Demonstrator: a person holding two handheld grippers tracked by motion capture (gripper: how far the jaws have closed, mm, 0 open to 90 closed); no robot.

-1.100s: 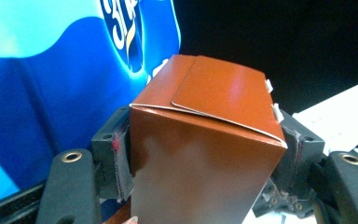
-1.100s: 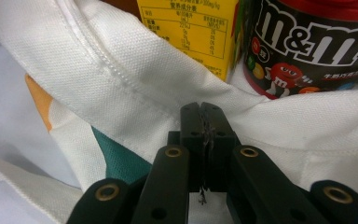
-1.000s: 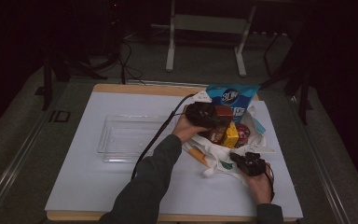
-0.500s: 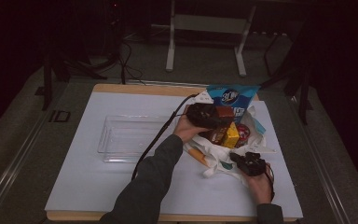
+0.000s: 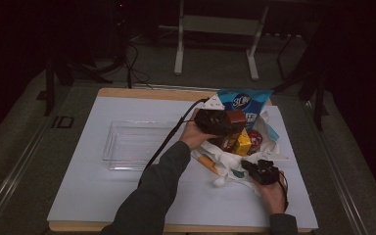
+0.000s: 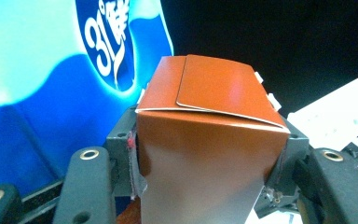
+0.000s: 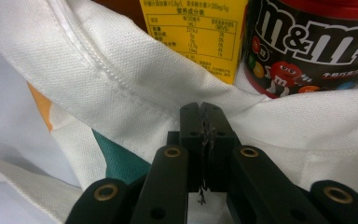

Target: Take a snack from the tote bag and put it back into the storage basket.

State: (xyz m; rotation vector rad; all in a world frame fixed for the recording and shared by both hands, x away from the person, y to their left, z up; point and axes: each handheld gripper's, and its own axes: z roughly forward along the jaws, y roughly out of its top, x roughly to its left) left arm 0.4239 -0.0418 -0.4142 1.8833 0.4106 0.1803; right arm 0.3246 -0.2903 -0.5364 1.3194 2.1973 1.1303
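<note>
Brown box [image 6: 209,154] sits squeezed between the left claw's [image 5: 214,122] two jaws, standing tall with its folded top pointing up. Behind that claw stands a blue bag [image 6: 51,93]. The right claw [image 7: 200,135] is pressed together, pinching the white cloth bag [image 7: 135,88], just below a yellow box [image 7: 196,32] and a candy tub [image 7: 307,46].
</note>
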